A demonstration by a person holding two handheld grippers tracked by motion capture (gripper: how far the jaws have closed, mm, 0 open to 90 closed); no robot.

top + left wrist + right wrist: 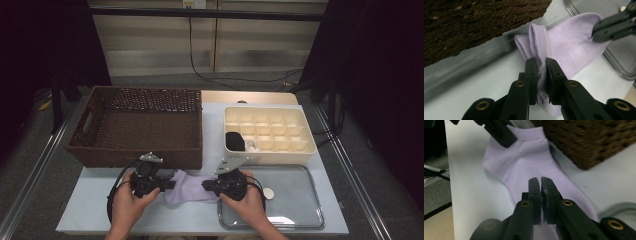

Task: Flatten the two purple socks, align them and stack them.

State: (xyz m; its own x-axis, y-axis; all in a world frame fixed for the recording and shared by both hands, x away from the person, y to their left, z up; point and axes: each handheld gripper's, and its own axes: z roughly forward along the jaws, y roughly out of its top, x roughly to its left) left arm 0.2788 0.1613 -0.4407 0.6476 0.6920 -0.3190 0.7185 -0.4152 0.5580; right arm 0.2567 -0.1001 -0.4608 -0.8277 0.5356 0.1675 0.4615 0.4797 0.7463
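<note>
Currently, largest first: wicker basket [140, 125], taken as landmark, sits at the far left of the table [95, 210]. Clear tray [295, 200] lies to the basket's right and nearer the person, a small round disc [269, 193] on it. Cream divider box [270, 131] stands just right of the basket, a dark rolled item in one cell.

Lilac sock [187, 187] lies flat just in front of the basket's near right corner, one end close to the tray rim.

Judgement: light, limp, thin knit; it will sag and fold, so pinch at both ends.

Left gripper [541, 65]: jaws pressed on a bunched fold at one end. Right gripper [540, 185]: jaws pressed together over the other end. The basket wall is close behind and may snag a lift.
</note>
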